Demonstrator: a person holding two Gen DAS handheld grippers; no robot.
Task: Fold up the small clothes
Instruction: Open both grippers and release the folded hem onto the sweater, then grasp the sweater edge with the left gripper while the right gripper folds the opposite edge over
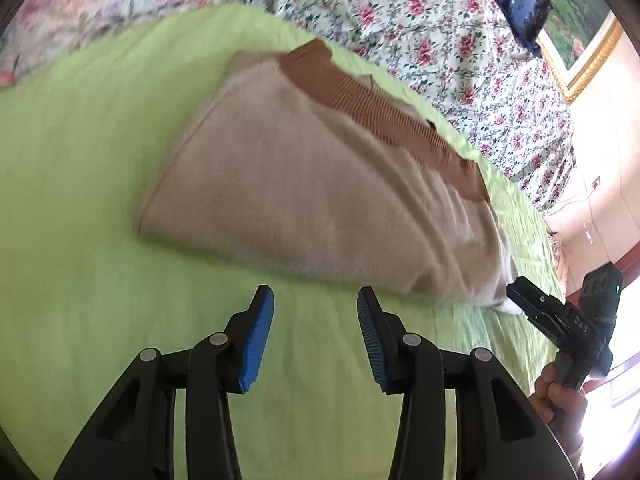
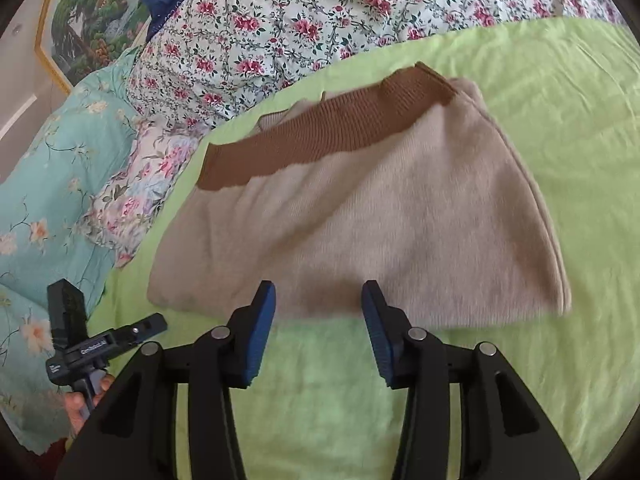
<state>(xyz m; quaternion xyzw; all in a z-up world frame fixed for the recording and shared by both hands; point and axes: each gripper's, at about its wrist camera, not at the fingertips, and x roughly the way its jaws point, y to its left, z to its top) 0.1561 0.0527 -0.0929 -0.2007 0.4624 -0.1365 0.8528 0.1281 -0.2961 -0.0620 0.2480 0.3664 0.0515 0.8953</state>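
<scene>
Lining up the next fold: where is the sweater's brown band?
The brown band runs along the sweater's far edge in both views, nearest the floral quilt.

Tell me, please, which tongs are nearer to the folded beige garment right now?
Right. The right tongs sit open at the beige garment's near edge; the left tongs hang open over the green sheet, short of it.

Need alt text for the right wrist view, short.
A folded beige knit garment with a brown ribbed band lies on a light green sheet, just beyond the open right hand-held gripper, which holds nothing. The left hand-held gripper shows at lower left, with floral bedding behind.
</scene>
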